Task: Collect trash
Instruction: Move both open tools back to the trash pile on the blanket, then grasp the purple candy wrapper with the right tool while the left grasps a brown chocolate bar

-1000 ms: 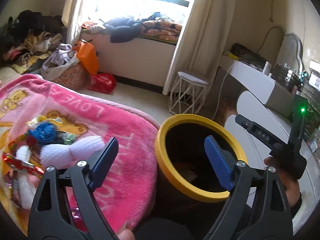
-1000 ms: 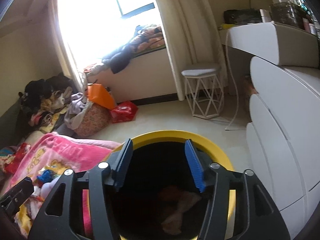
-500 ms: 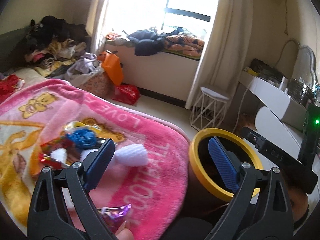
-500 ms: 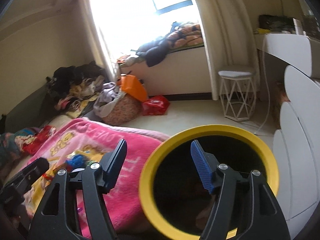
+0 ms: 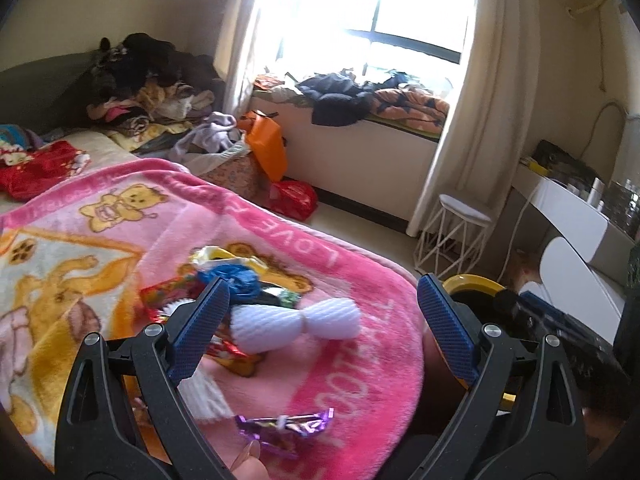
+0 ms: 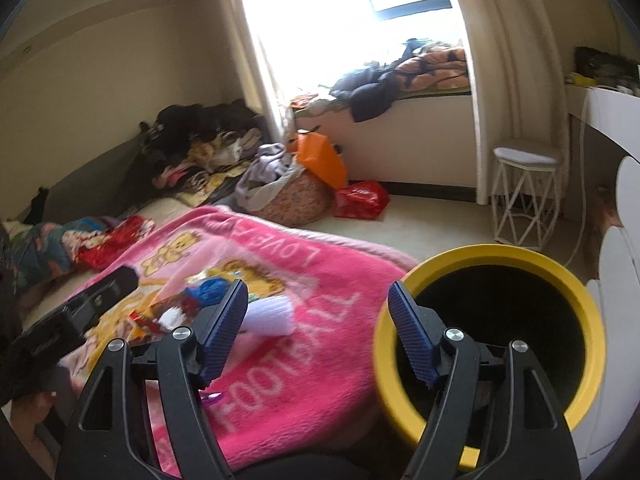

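1. Left gripper (image 5: 322, 314): jaws spread wide, blue pads apart, nothing between them; it hangs over the near part of the pink blanket (image 5: 360, 380).
2. Right gripper (image 6: 318, 320): jaws opening, nothing between the pads; its left finger is over the blanket, its right finger over the rim of the yellow bin (image 6: 496, 254).
3. Nearest trash: a purple foil wrapper (image 5: 286, 424) on the blanket's near edge, just beside a fingertip (image 5: 250, 450) of the person at the bottom of the left wrist view.
4. Next out: a white foam net sleeve (image 5: 296, 322), pinched at its middle, lying flat on the blanket between the left gripper's fingers as seen from that camera, not touched by them.
5. Just beyond and to its left: a heap of trash with a crumpled blue piece (image 5: 234, 278), red wrappers (image 5: 168, 292) and a yellow-and-white scrap (image 5: 216, 254), touching one another.
6. Yellow bin stands to the right of the blanket, close against its edge; interior dark, contents cannot be told.
7. Far: white wire stool (image 6: 524, 196) on the floor right of centre, red bag (image 6: 362, 200) and orange bag (image 6: 320, 158) left of it, clothes piled on the window ledge (image 6: 400, 76).
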### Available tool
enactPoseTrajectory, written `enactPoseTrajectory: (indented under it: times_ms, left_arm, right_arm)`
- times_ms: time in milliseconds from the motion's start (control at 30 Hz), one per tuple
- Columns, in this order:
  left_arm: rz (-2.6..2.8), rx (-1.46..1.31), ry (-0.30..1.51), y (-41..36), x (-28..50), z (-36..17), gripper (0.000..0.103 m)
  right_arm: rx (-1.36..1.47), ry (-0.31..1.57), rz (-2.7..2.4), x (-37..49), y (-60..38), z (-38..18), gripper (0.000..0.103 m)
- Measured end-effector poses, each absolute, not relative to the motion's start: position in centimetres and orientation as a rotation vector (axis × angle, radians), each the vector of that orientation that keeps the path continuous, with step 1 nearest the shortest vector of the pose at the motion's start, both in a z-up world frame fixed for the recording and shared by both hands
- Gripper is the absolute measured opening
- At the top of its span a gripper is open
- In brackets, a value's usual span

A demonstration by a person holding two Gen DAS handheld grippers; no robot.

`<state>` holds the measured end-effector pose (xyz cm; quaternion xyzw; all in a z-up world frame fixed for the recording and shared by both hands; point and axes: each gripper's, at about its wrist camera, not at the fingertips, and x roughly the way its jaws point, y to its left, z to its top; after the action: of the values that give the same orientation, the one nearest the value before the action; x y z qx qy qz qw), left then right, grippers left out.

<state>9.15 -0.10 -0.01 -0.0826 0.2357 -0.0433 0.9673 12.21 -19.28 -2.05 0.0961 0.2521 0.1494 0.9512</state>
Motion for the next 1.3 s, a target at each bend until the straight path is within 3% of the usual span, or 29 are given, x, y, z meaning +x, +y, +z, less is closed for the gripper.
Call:
enactPoseTrajectory:
  times_ms: [467,933,1300]
  left_arm:
    - [0.042,-0.217,0.498,6.5,8.7,-0.6,0.087]
    - [0.071,-0.197,0.605,10.4,7.1,-4.4,0.086]
    - [0.018,-0.201,0.733,10.5,7.7,-8.5,0.055]
  right_arm:
    - [0.096,0.605,0.505,11.0,-11.1,-3.3,0.070]
    - [0.021,0.819,0.527,11.2,-5.0,-6.8,0.070]
    - [0.097,1.004,0.438,14.0,-3.4,-10.3,0.070]
